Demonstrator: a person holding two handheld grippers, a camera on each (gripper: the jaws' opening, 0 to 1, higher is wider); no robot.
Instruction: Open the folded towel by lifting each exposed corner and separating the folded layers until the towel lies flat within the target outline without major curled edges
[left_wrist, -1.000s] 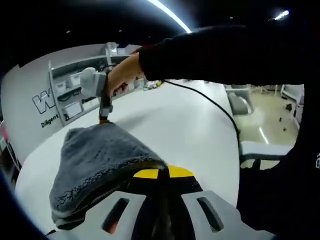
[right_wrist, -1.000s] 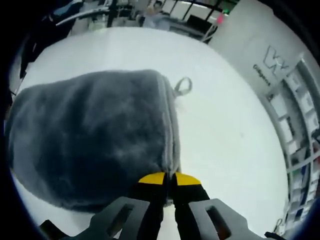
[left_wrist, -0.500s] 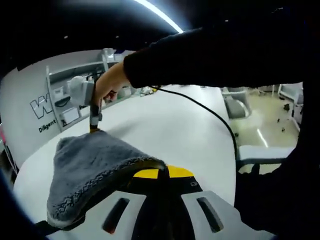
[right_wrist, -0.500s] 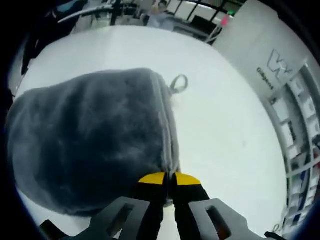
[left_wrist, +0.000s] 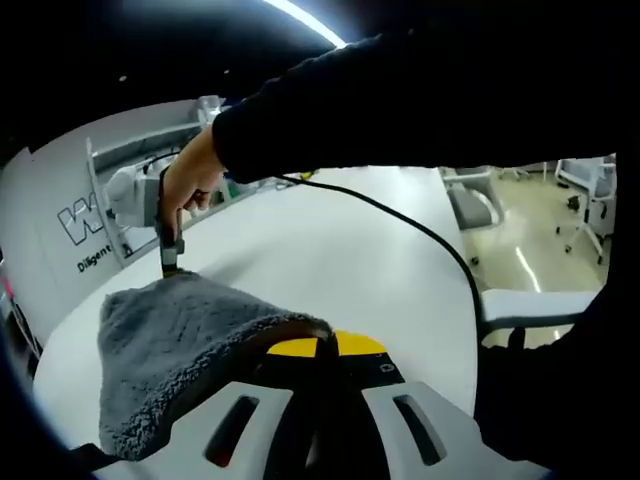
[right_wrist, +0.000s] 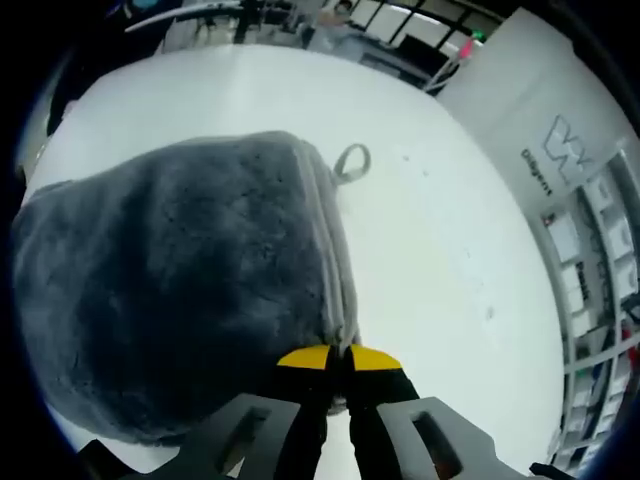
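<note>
- The grey towel (right_wrist: 180, 290) hangs above the white desk (right_wrist: 430, 260), held up off it by both tools, one at each end of a hemmed edge.
- In the right gripper view, the right hand-held gripper (right_wrist: 338, 357) has its yellow-tipped jaws pressed together on the doubled hem of the towel, which runs straight away from the jaws toward the far side of the desk.
- That view shows the towel's broad plush face spreading to the left of the hem, its layers still folded, and a small hanging loop (right_wrist: 350, 160) poking out at the far end of the hem.
- In the left gripper view, the left hand-held gripper (left_wrist: 318, 346) has its jaws closed on a dark-bound edge of the towel (left_wrist: 180, 350), with the cloth draped down and to the left of the tips.
- From this side the towel's long axis stretches away toward the other hand-held gripper (left_wrist: 170, 262), whose tips meet its far corner.
- The left gripper view also gives what the right one lacks: a person's hand (left_wrist: 190, 180) on the right tool, a black sleeve (left_wrist: 400, 100) across the top, and a black cable (left_wrist: 420, 235) trailing over the desk.
- A white wall with dark lettering (right_wrist: 555, 155) stands beyond the desk, with shelving beside it.
</note>
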